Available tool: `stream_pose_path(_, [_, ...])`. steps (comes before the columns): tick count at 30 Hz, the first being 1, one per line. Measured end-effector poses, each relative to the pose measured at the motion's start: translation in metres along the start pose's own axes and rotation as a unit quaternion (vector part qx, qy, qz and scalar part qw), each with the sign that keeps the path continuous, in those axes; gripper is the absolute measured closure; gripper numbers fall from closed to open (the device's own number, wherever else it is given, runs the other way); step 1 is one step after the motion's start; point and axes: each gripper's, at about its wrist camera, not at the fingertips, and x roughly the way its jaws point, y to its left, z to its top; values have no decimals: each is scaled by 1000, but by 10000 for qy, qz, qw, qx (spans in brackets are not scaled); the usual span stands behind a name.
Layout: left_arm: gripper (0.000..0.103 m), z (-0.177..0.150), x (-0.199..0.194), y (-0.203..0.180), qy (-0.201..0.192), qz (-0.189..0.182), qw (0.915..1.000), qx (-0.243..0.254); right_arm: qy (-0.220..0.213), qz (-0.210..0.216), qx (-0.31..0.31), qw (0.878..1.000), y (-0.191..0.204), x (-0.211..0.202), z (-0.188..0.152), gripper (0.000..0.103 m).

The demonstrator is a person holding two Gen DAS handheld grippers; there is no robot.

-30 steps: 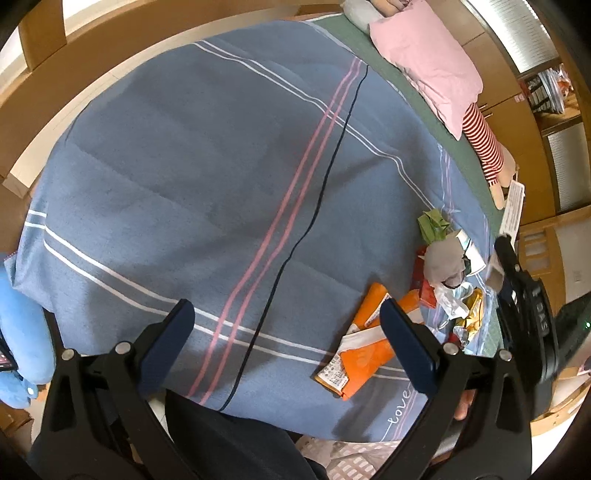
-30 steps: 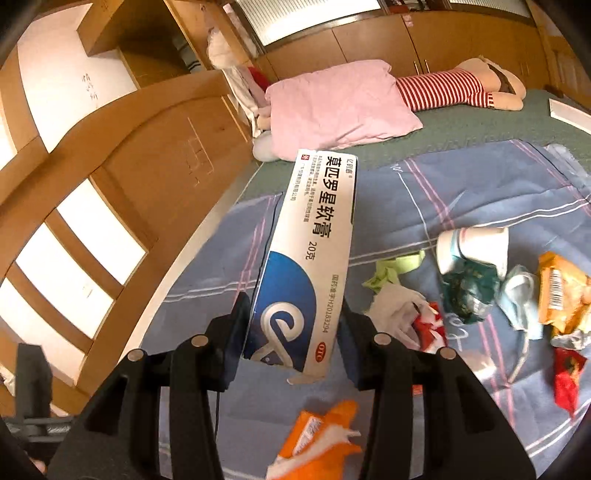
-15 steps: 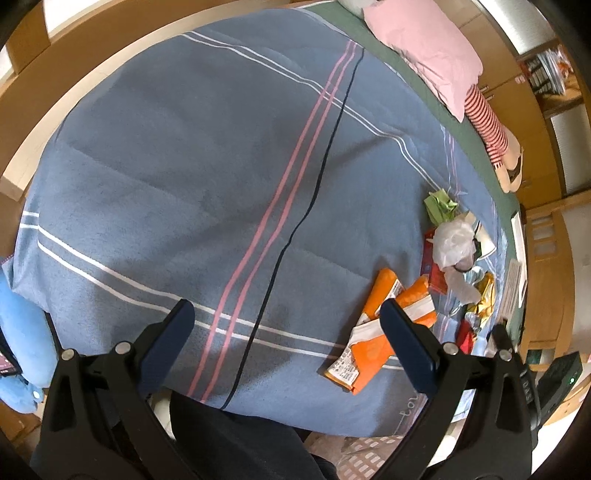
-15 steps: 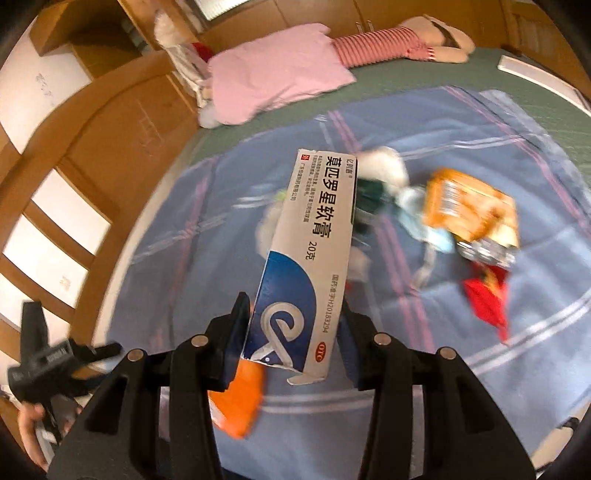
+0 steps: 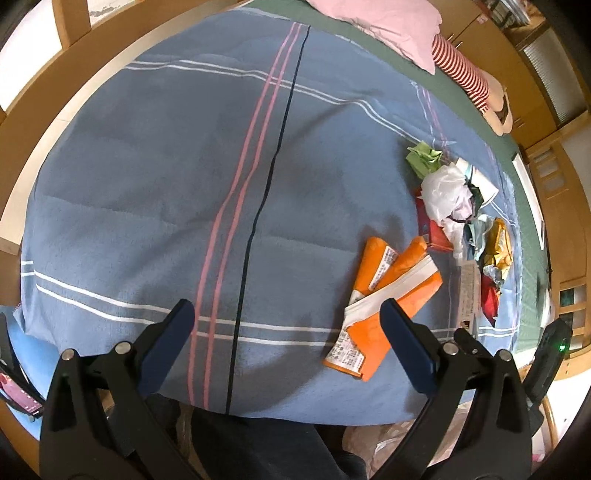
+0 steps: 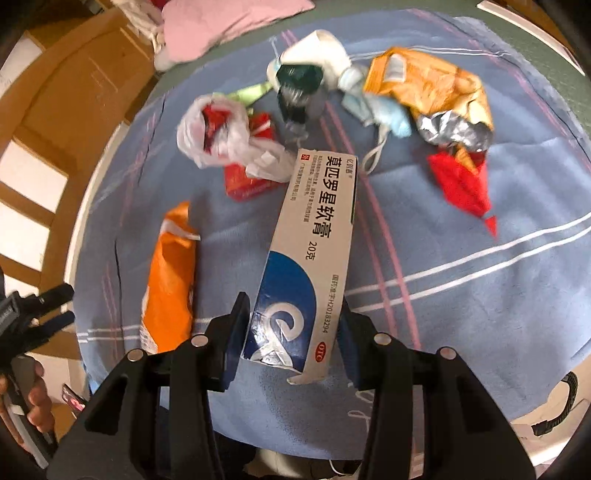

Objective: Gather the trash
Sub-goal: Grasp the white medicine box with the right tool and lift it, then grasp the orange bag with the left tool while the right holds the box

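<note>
Right gripper (image 6: 291,325): pinching a long white and blue box (image 6: 306,258) by its low end, one pad on each side. Box sticking up and away from the fingers, over the bed. Big Chinese words down the white part: 莫匹罗星软膏, then "20克". Small red oval near the bottom with "OTC". A line of tiny print along the edge, ending in "H20183294". A white swirl on the blue part.

Just past the box tip, on the blue striped blanket (image 6: 461,295): a white plastic bag (image 6: 221,136) with something red inside, lying on a flat red packet (image 6: 247,181). To the left, an orange snack bag (image 6: 170,280), too blurry to read. Farther back, a white paper cup (image 6: 317,51) with dark green stuff at its mouth. To the right of that, a crumpled yellow-orange wrapper (image 6: 428,81) with a shiny silver inside, and a red scrap (image 6: 461,184) below it. All of that blurry, no words to read.

Left gripper (image 5: 284,336): wide open, nothing between the fingers, hanging over the near edge of the blanket. Right finger tip looks to lie over the corner of the orange snack bag in the left wrist view; white label with small print on the bag, too tiny to read. Beyond it, the same trash heap near the right side of the bed. Far back, a pink pillow (image 5: 388,22).
</note>
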Motion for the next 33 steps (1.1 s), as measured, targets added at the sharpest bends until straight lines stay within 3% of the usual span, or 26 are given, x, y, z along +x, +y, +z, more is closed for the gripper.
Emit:
stream_pose_path(16, [3, -1, 0, 7, 27, -24, 9999, -155, 310, -63, -137, 9994, 15, 26, -5, 56])
stream_pose_path(20, [3, 2, -5, 13, -56, -135, 9995, -265, 221, 32, -17, 9998, 15, 22, -5, 39])
stream_pose_path(25, [3, 7, -13, 3, -534, -478, 9971, -254, -235, 172, 190, 9994, 8, 0, 1, 28])
stream_pose_path(30, [3, 4, 8, -32, -229, -616, 9973, 316, -311, 118, 279, 9991, -2, -10, 4, 27])
stream_pose_path(33, [3, -4, 35, -65, 302, -462, 9932, 1030, -419, 145, 490, 9978, -14, -19, 3, 27])
